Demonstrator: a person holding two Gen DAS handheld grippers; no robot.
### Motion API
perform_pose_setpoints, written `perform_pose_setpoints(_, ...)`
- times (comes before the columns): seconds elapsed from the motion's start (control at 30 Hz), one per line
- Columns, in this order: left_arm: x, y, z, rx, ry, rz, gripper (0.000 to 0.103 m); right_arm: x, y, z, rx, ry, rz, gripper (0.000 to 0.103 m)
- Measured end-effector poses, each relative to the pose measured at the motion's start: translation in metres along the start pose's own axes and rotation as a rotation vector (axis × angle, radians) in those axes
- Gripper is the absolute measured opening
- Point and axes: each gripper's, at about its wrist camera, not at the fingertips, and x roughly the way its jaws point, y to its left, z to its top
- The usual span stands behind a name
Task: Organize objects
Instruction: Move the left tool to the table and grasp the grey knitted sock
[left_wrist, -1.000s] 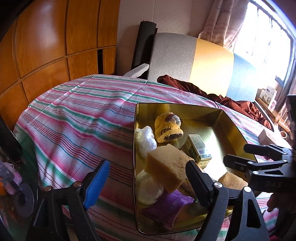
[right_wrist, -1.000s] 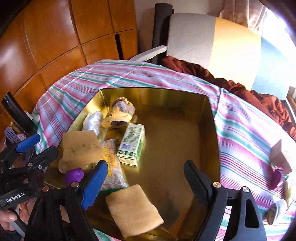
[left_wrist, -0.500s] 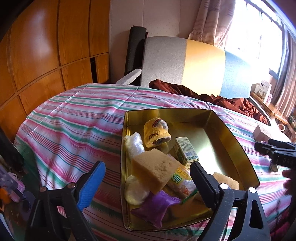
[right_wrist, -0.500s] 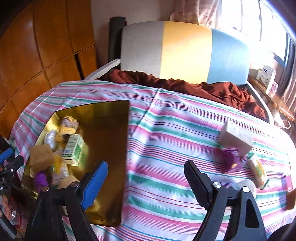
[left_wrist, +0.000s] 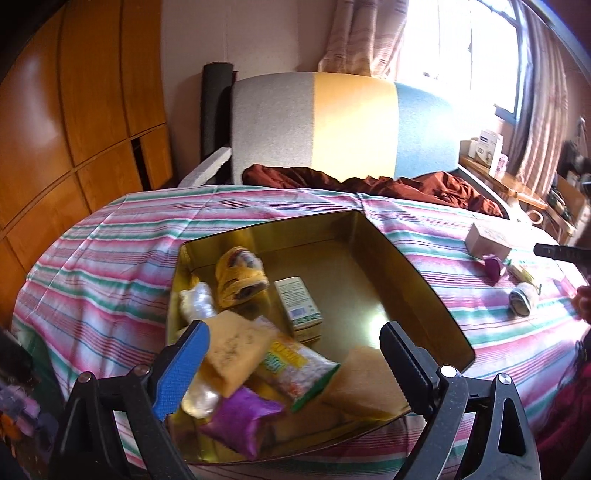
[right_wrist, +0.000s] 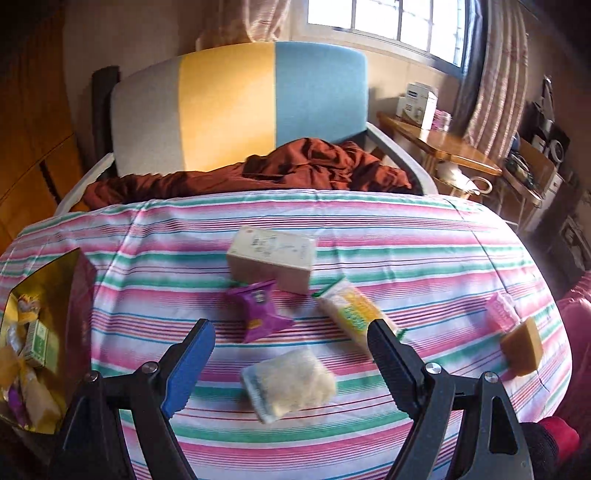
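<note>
My left gripper hangs wide open over the near end of the gold tin, nothing between its fingers. Below it sit a sponge, a purple packet and a small green box. My right gripper, also spread open and empty, hovers over the striped tablecloth, above a clear bag near the front edge; another purple packet and a beige box lie farther in.

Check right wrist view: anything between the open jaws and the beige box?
Yes, in the right wrist view: a pale rolled sock nearest the right gripper, then a purple packet lying against the beige box.
</note>
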Motion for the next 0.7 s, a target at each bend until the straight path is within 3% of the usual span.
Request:
perform_pose_setpoints(0.13,0.005,-0.025,0.005,0.050,0.012,-0.044,0.094,0.011,-0.053,-0.002,0.152,-0.012,-0.075,0.086)
perform_pose_setpoints(0.27,0.010,-0.052,0.010,0.108,0.020,-0.078,0.095,0.027,-0.099,-0.015,0.379,0.051,-0.036,0.086)
perform_pose_setpoints(0.33,0.014,-0.066,0.012,0.133,0.027,-0.094,0.096,0.024,-0.114,-0.019,0.462,0.040,-0.020,0.086)
perform_pose_setpoints(0.5,0.025,-0.106,0.015,0.191,0.041,-0.156,0.096,0.029,-0.129,-0.027,0.560,0.072,0.038,0.086)
perform_pose_setpoints(0.7,0.037,-0.154,0.016,0.267,0.050,-0.207,0.096,0.033,-0.127,-0.029,0.556,0.096,0.074,0.086)
